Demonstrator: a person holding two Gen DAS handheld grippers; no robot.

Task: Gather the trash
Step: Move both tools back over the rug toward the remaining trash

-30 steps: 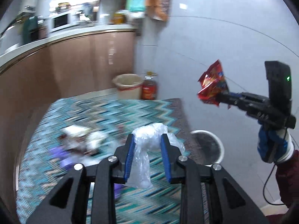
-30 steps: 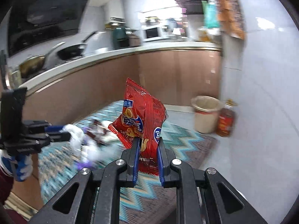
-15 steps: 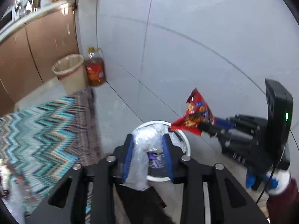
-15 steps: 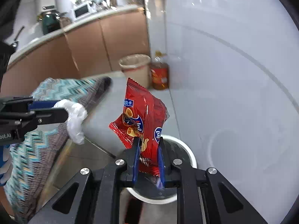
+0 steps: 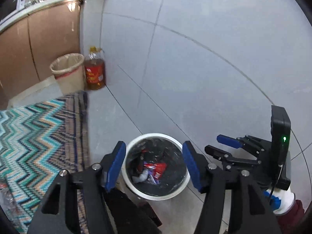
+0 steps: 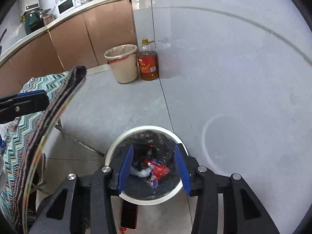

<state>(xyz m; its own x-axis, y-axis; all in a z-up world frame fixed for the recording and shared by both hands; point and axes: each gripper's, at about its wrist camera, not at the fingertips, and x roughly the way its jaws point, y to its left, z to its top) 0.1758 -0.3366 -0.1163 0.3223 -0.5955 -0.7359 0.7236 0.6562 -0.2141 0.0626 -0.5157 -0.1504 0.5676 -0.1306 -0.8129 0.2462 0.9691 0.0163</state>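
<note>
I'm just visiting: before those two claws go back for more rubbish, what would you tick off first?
1. Left gripper empty: ok, jaws opening, nothing between them.
2. Right gripper empty: ok, jaws opening, nothing between them.
3. Red snack packet inside the white bin: ok.
4. Crumpled clear plastic inside the bin: ok, beside the packet.
5. Nothing caught on the bin's rim: ok.
6. More rubbish left on the zigzag cloth: cannot tell; only its edge shows.

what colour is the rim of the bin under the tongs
White rim, with a black liner inside; it shows best in the right wrist view.
</note>
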